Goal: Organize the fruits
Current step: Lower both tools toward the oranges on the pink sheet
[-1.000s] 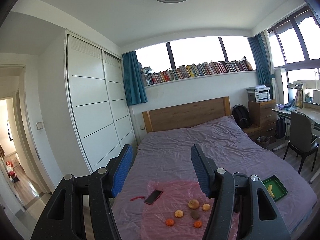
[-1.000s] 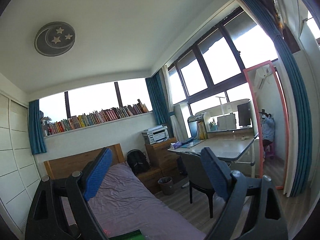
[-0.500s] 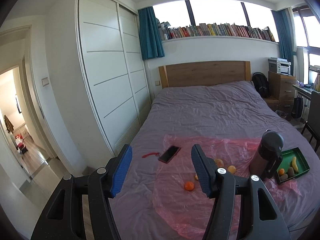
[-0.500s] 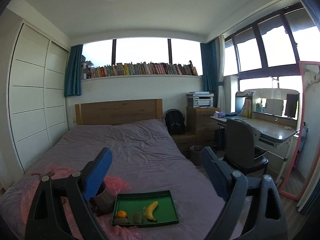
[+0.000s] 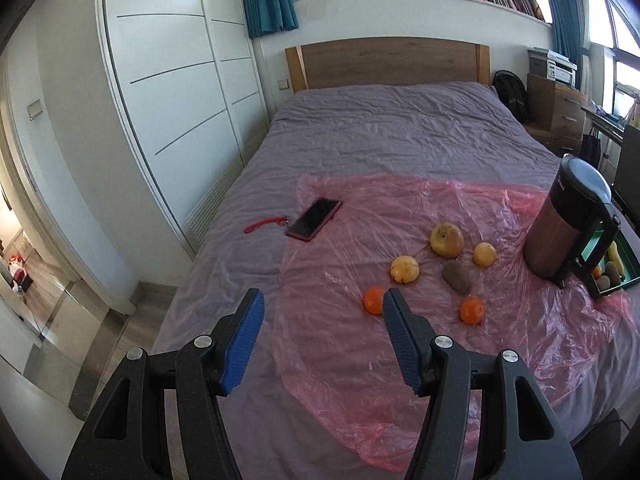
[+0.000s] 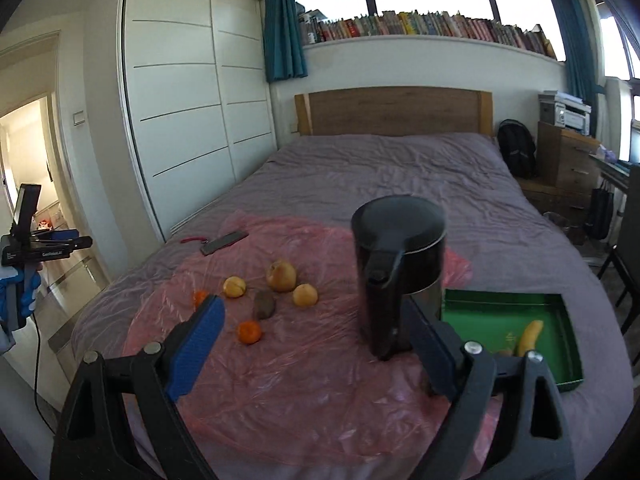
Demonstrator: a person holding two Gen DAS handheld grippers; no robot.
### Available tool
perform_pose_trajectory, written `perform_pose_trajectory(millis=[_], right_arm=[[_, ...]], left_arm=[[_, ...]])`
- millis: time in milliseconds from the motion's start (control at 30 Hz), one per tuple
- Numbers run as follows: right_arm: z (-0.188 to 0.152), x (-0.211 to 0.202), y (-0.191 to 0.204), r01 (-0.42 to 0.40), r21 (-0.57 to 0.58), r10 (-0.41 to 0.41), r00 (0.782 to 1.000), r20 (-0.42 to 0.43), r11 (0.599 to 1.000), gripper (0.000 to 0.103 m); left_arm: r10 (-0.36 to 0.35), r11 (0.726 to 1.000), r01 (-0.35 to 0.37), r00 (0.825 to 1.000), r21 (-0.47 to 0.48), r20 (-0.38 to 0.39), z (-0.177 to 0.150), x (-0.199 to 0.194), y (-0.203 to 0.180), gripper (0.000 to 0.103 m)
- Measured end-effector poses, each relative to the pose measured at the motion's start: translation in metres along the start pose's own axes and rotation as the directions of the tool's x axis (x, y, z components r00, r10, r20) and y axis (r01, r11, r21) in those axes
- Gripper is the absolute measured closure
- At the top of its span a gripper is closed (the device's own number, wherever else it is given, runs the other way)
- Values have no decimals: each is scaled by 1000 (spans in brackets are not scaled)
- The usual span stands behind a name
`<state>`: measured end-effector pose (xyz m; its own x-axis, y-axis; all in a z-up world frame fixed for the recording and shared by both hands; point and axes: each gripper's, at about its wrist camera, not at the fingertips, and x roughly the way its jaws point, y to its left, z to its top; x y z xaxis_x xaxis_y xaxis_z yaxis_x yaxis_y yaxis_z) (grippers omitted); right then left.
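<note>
Both wrist cameras look down along their fingers from the bed's [image 5: 400, 128] foot toward the headboard [image 6: 394, 110], sharing the pink plastic sheet [image 5: 360, 344]; the right probably sits nearer.

— Can we read anything here?
— Hardly. We see white lettering on the black device [image 6: 34, 255] left of the bed [image 6: 380, 168], too blurred; the book [image 6: 420, 26] spines above the headboard too.

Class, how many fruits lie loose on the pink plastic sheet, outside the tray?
6: apple, two yellow-orange fruits, kiwi, two tangerines. None seems hidden.
</note>
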<state>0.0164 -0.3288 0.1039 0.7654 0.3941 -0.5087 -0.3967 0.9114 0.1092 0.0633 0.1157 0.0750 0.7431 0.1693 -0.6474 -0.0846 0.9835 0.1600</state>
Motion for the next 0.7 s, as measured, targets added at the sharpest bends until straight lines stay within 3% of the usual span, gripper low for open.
perform_pose_trajectory(millis=[333, 700], right_arm=[[-51, 178, 54, -91, 20, 93, 973, -209, 996, 0], [-79, 289, 79, -127, 41, 133, 919, -372, 991, 29]], left_arm=[[-85, 996, 89, 991, 32, -107, -20, 119, -32, 47], [-182, 979, 197, 957, 44, -224, -27, 228, -55, 47]])
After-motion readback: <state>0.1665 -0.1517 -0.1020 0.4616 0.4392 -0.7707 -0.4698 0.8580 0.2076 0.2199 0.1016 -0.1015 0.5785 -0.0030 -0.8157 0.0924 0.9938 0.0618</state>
